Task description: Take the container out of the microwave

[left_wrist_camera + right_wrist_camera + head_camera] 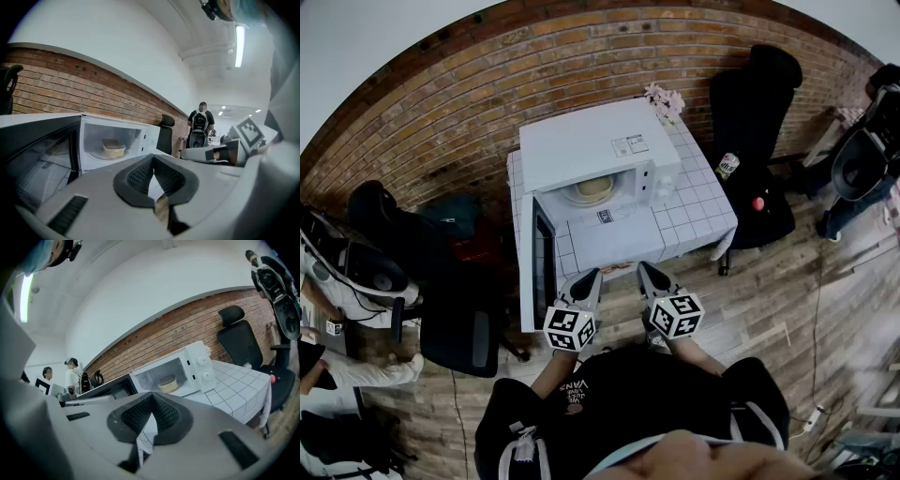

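Note:
A white microwave (598,150) stands on a table with a white checked cloth (694,211), its door (534,262) swung open to the left. Inside, a cream lidded container (592,188) rests on the turntable; it also shows as the container (113,148) in the left gripper view and the container (168,383) in the right gripper view. My left gripper (587,282) and right gripper (652,277) hover side by side near the table's front edge, well short of the oven. Both are shut with nothing between the pads.
Black office chairs (759,122) stand right of the table, one with a bottle (727,165) on its seat. More chairs (450,309) sit to the left by the open door. A brick wall (441,103) runs behind. People (200,123) stand further off in the room.

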### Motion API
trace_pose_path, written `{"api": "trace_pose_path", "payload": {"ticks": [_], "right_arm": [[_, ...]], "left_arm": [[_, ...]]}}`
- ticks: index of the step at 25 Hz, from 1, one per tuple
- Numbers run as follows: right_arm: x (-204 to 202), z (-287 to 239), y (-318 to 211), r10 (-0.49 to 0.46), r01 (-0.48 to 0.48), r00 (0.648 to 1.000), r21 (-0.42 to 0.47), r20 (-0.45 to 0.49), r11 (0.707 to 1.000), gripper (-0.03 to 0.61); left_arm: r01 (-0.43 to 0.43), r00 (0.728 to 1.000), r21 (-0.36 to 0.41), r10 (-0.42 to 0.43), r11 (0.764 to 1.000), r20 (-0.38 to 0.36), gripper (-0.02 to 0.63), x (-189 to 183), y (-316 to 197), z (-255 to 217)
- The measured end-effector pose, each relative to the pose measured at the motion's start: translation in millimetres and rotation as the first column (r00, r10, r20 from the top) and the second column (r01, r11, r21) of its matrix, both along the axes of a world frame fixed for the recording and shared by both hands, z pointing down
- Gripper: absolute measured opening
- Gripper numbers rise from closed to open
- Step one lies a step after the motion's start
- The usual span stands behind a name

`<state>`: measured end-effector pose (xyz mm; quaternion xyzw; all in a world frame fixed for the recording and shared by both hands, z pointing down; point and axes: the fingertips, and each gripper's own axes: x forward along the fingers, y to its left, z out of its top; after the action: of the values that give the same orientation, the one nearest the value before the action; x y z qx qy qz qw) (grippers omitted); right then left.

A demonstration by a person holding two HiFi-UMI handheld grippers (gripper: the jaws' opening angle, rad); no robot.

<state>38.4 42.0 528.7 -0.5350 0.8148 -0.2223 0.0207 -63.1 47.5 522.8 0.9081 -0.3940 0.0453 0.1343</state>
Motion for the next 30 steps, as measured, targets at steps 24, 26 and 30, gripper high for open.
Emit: {"api": "trace_pose_path", "payload": {"ticks": [24, 26, 30], "right_arm": [[16.0, 2.0, -25.1, -0.121, 0.122, 0.992, 0.038, -0.031, 0.992, 0.005], [22.3, 5.3, -27.5, -0.154, 0.155, 0.987, 0.03, -0.04, 0.988, 0.005], [36.6, 11.1, -32.8, -0.214, 0.215, 0.976, 0.015, -0.044, 0.977, 0.005]], "left_arm": [[0.173, 0.984, 0.004, -0.172, 0.985, -0.054, 0.009, 16.1, -25.0, -0.6], [0.208, 0.976, -0.002, -0.207, 0.978, -0.059, 0.009, 20.8, -28.0, 1.5], [0.27, 0.96, -0.005, -0.269, 0.963, -0.074, 0.009, 31.9, -33.2, 3.3]]}}
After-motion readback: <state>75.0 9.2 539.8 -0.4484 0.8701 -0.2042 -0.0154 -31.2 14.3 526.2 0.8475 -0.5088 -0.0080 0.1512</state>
